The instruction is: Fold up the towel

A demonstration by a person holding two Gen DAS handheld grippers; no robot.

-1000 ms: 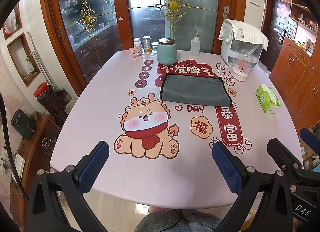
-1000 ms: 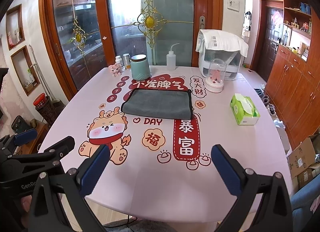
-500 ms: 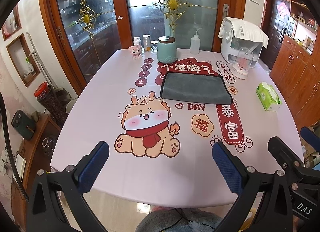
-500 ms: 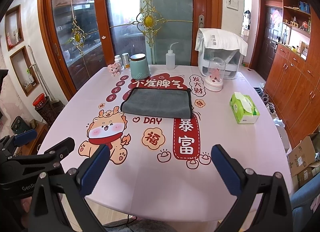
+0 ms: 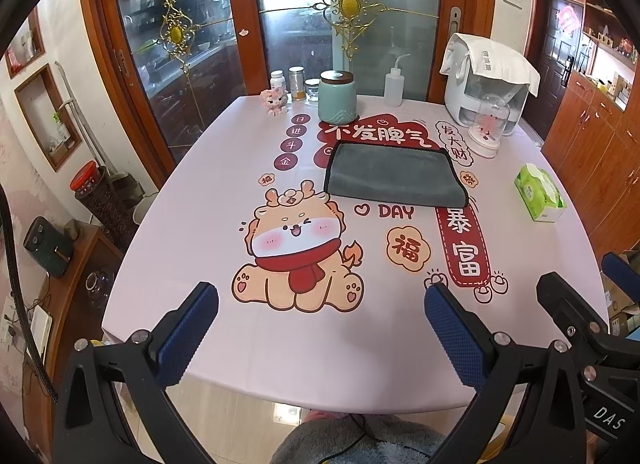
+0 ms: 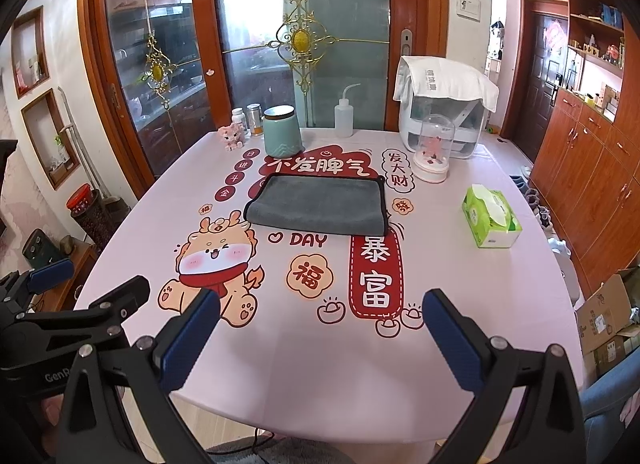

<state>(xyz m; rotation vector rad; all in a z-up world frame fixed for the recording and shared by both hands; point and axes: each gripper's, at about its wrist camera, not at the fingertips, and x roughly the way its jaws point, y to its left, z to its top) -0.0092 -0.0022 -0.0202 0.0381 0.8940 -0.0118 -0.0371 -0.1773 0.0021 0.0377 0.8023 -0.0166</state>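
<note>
- Since a second ago both cameras have edged slightly nearer the table [image 5: 168, 248]; nothing on it has shifted.
- The grey towel [image 5: 394, 177], already folded, lies flat well ahead of both sets of jaws.
- Left gripper [image 5: 320, 306]: jaws spread wide, holding nothing.
- Right gripper [image 6: 320, 314]: likewise wide apart, holding nothing.
- A green tissue pack [image 6: 491, 221] sits ahead-right of the right jaws.

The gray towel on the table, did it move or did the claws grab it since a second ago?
No. The gray towel lies flat in the same spot on the table, untouched. Both views have tilted or crept only very slightly, so the table sits a bit differently in the picture. The left claw and right claw remain wide open at the near edge, holding nothing. The green tissue box and teal jar stayed put.
</note>
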